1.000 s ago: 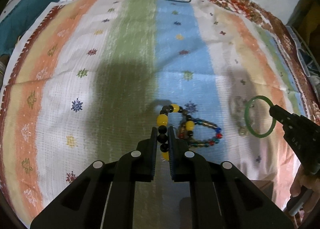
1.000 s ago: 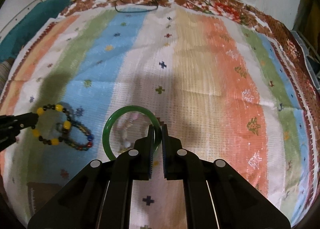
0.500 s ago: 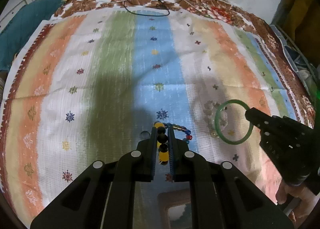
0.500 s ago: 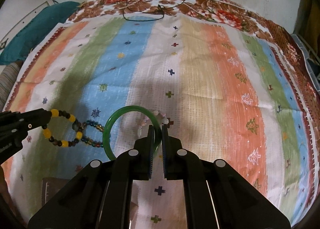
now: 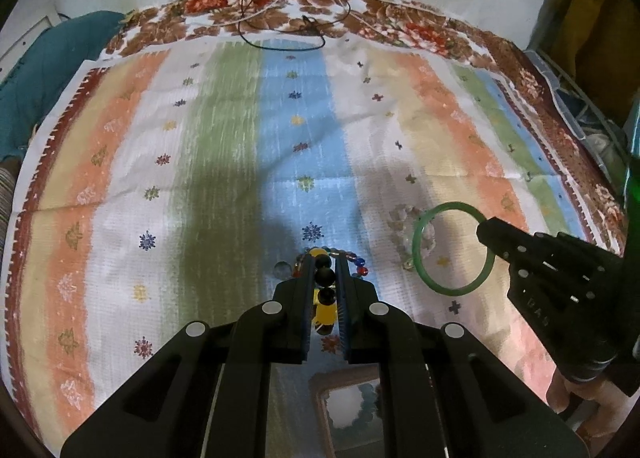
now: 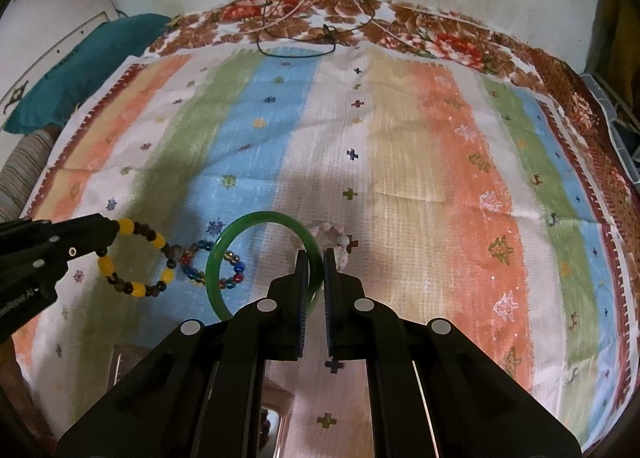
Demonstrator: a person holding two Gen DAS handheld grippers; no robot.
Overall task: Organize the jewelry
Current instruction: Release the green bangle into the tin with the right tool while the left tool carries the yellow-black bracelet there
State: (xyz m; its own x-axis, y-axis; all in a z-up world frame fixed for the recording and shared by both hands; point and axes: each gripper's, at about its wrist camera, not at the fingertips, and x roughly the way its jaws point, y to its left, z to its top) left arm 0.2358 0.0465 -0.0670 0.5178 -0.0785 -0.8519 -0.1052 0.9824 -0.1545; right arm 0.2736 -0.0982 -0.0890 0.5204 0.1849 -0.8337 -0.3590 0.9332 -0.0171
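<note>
So the left tongs (image 5: 324, 258) are clamped on a chunky beaded bracelet (image 6: 134, 258), alternating big yellow beads with smaller dark brown/black ones. From the right wrist view you can see the whole loop hanging off the tongs' tip, held up above the striped cloth (image 6: 400, 138) rather than lying flat. In the left wrist view it's mostly just a few beads squeezed between the fingers.

The right tongs (image 6: 316, 254) are closed on a smooth green bangle (image 6: 224, 242), glossy, jade-looking, a solid ring with no beads. It's gripped at the right side of the ring, with the rest sticking out to the left of the tongs.

Still lying on the cloth: a smaller multicolour glass-bead bracelet (image 6: 212, 264) with blue, red and amber beads, sitting between the two held pieces on the blue stripe and partly seen through the bangle. Just beside the right tongs' tip there's a pale pinkish-white bead bracelet (image 6: 336, 234), kind of translucent and hard to make out.

Cloth is pastel stripes with little cross motifs and a brown floral border. A dark cord (image 6: 296, 46) lies at the far edge, and a teal cushion (image 6: 80, 70) sits off to the left.
</note>
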